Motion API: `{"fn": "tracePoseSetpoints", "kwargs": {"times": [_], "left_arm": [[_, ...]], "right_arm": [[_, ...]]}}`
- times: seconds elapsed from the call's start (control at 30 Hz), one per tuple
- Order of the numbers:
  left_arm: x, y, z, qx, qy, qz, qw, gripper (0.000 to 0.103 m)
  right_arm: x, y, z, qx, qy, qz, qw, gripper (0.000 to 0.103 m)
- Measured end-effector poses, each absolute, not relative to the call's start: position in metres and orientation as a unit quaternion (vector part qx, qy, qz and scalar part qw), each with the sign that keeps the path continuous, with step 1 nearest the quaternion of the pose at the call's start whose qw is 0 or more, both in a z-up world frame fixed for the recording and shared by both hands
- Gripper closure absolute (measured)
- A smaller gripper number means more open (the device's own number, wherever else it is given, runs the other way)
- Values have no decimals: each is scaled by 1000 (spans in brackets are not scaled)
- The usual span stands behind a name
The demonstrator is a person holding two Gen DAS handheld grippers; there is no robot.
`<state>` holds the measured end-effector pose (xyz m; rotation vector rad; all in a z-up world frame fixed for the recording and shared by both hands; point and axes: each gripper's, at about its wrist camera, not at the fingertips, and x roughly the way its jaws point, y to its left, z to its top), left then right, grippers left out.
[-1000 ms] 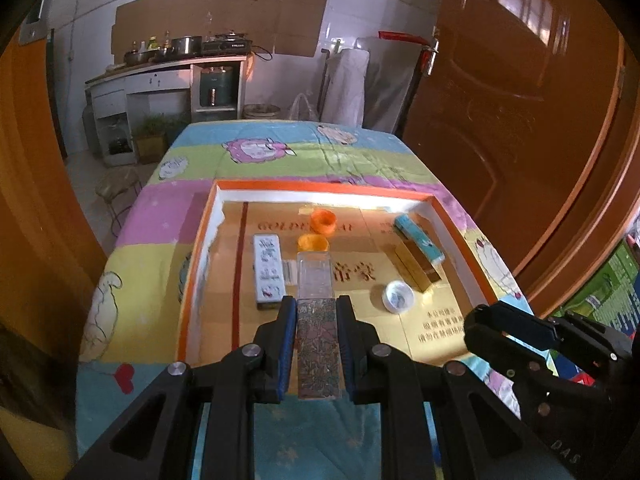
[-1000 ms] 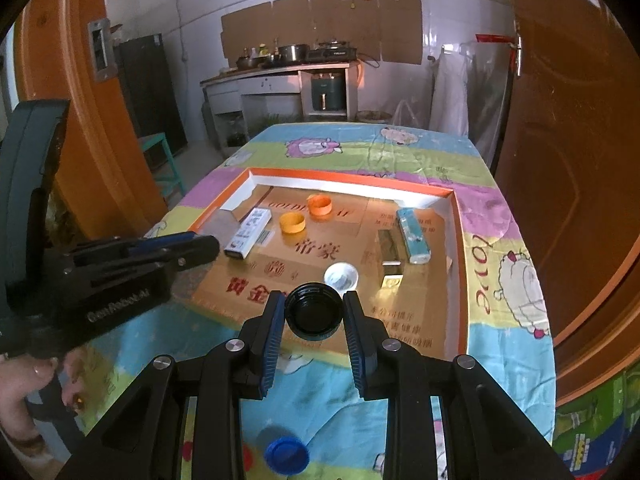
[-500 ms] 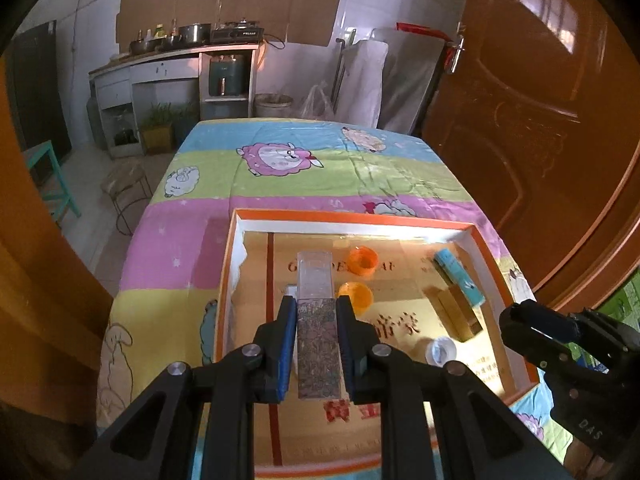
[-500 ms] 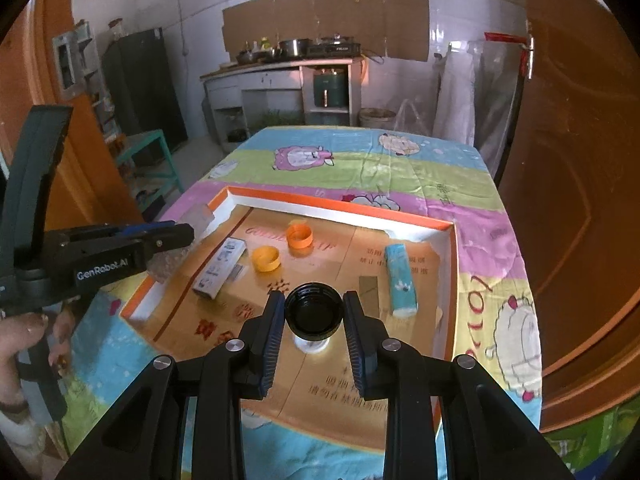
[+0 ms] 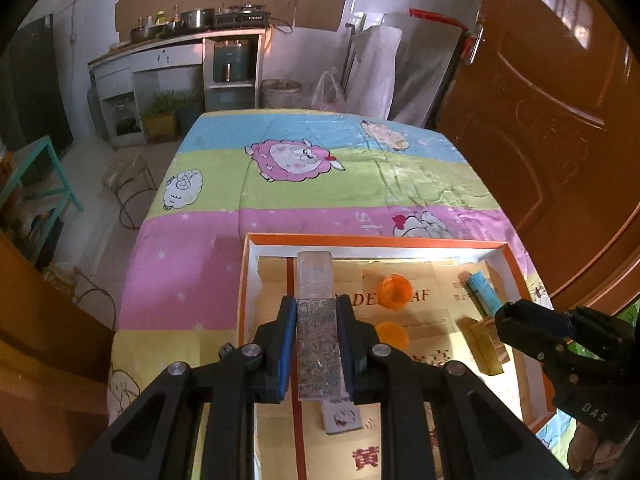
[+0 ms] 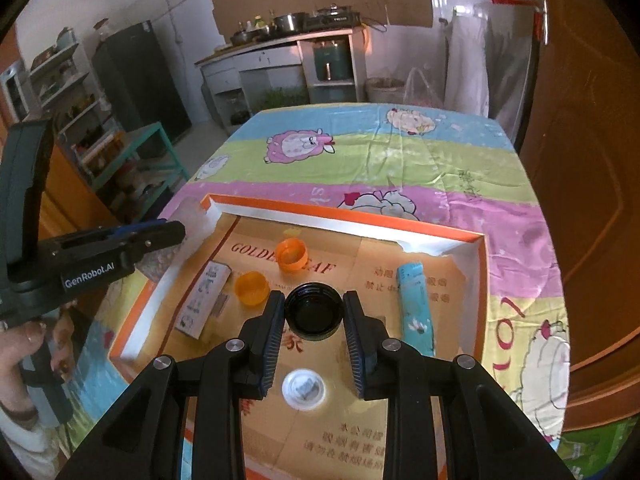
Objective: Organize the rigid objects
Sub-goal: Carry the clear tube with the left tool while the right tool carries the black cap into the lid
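Over the last second both tongs had travelled forward from the near edge of the bed-sheet-covered table [image 5: 192, 280] to a position above the orange-rimmed tray [image 5: 372, 240], so that the tray's far wall, once distant in both wrist views, now lay close ahead; the loads had not shifted in their grips. That suggests the carrying leg was nearly done and that setting down inside the tray was the step at hand. The left gripper [image 5: 317, 344] was clamped narrow on a long flat box with a dark floral pattern [image 5: 318, 354], whose clear far end [image 5: 315, 276] reached out beyond the fingertips toward the tray's far-left corner; the box hung over the left part of the tray floor, with a small white printed carton [image 5: 342, 416] showing just below its near end. The right gripper [image 6: 314, 316] held a black bottle cap [image 6: 314, 314] pinched between its pads, open side toward the camera, above the middle of the tray. Beyond it on the tray floor lay two orange caps [image 6: 251, 288], the farther orange cap [image 6: 293, 255] nearer the far wall, and a white cap [image 6: 303, 390] lay between the gripper arms, toward the near edge. A light blue tube-like pack [image 6: 414, 308] lay toward the tray's right wall, and the white carton [image 6: 204, 300] lay along the left side. In my judgement the black cap belonged beside the other caps and the long box near the left wall.
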<state>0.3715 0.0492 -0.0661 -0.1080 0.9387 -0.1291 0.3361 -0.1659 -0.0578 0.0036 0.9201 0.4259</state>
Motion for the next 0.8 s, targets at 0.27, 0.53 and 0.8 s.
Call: {"fn": "tracePoseSetpoints", "kwargs": {"times": [0.27,0.53,0.8], "left_arm": [[391,53,-83,-41,476,-53,877,82],[401,55,-94,-32,487,-45,871,82],[407,54,-105,-25,495,-45,867,82]], "right_arm": [[363,-156,-68,2,458,203,865,73],[376,-149,-82,-4,470,200,860,73],[383,-146,-94,-8,482,199,853,73]]}}
